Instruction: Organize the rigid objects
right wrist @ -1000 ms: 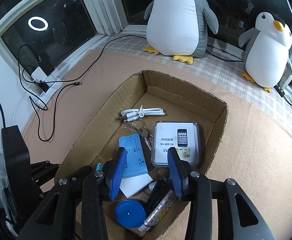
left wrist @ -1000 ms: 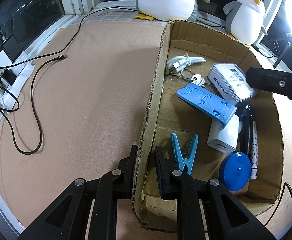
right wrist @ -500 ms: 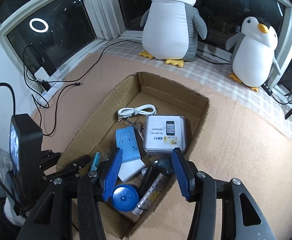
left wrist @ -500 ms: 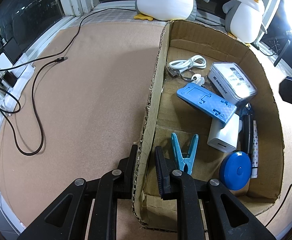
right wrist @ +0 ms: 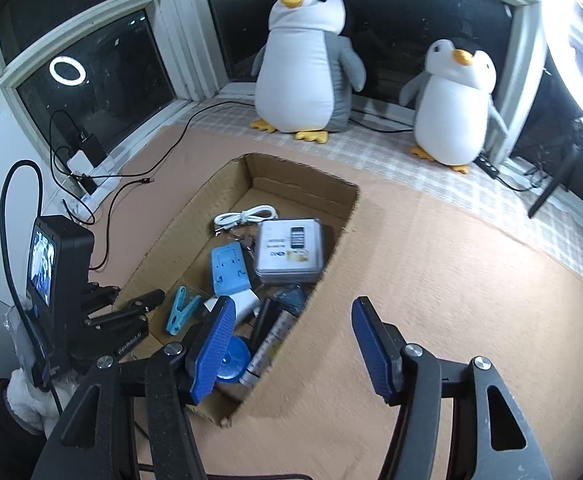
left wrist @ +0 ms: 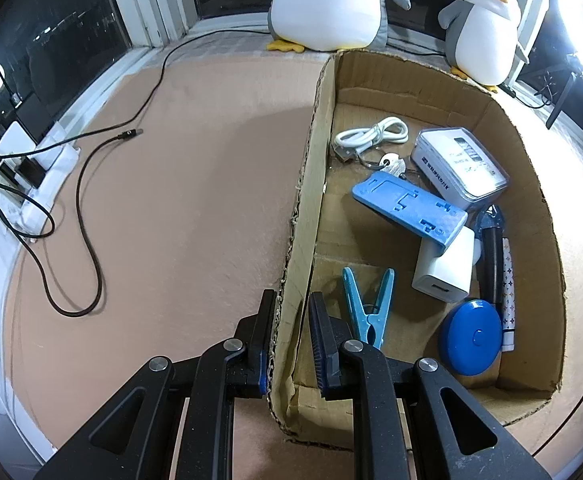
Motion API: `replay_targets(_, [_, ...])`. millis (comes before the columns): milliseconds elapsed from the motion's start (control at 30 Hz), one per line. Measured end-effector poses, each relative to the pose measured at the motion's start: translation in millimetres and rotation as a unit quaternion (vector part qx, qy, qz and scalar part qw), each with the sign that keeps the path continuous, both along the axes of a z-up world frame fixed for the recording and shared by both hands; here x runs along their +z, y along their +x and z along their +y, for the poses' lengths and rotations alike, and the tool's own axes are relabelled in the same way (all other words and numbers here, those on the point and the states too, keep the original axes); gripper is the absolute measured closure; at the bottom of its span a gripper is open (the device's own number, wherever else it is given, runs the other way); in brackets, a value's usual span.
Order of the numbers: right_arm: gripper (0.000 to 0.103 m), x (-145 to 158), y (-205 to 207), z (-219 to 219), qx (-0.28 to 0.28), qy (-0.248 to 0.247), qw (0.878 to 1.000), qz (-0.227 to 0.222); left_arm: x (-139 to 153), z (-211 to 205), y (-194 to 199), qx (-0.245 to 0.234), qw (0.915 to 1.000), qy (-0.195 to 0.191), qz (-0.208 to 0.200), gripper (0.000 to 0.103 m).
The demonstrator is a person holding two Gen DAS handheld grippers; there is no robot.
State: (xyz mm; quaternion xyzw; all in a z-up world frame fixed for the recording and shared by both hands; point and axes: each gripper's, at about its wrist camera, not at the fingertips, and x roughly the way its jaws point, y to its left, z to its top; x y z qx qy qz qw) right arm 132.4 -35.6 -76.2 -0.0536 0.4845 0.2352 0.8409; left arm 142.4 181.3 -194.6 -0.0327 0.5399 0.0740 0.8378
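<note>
A cardboard box (left wrist: 315, 160) (right wrist: 343, 208) sits on the tan mat. It holds a blue clothespin (left wrist: 367, 304) (right wrist: 179, 310), a blue phone stand (left wrist: 407, 204) (right wrist: 229, 268), a white charger (left wrist: 447, 268), a blue round tape measure (left wrist: 473, 336), a clear-lidded case (left wrist: 459, 164) (right wrist: 289, 250), a white cable (left wrist: 371, 136) (right wrist: 245, 216), keys (left wrist: 391, 164) and a patterned tube (left wrist: 507, 280). My left gripper (left wrist: 289, 332) is shut on the box's left wall near its front corner. My right gripper (right wrist: 291, 344) is open and empty, raised above the box's near right corner.
Two plush penguins (right wrist: 305, 64) (right wrist: 453, 100) stand on the window sill behind the box. Black cables (left wrist: 87, 208) and a power strip (left wrist: 31, 160) lie on the mat at the left. A ring light (right wrist: 575, 32) glows at the far right.
My right gripper has risen and pulled back from inside the box, and its jaws have opened wider. My left gripper has kept its hold on the box wall.
</note>
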Motion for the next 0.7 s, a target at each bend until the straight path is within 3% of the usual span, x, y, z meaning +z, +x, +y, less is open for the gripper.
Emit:
replay_targets(267, [0.042, 8.6, -16.9, -31.6, -0.028, 0.016, 0.999, 0.000, 18.8, -6.4, -11.2, -0.005, 0.9997, 0.015, -0.017, 0.086])
replay_targets(467, [0.042, 16.6, -28.5, -48.2, -0.040, 0.017, 0.999, -0.008, 47.2, -18.8, -25.5, -0.014, 0.9987, 0.024, -0.044, 0.076])
replay_targets(700, [0.041, 29.3, -35.2, -67.6, -0.058, 0.024, 0.998, -0.018, 81.1, -38.1, -37.0, -0.032, 0.9954, 0.038, -0.082, 0.075])
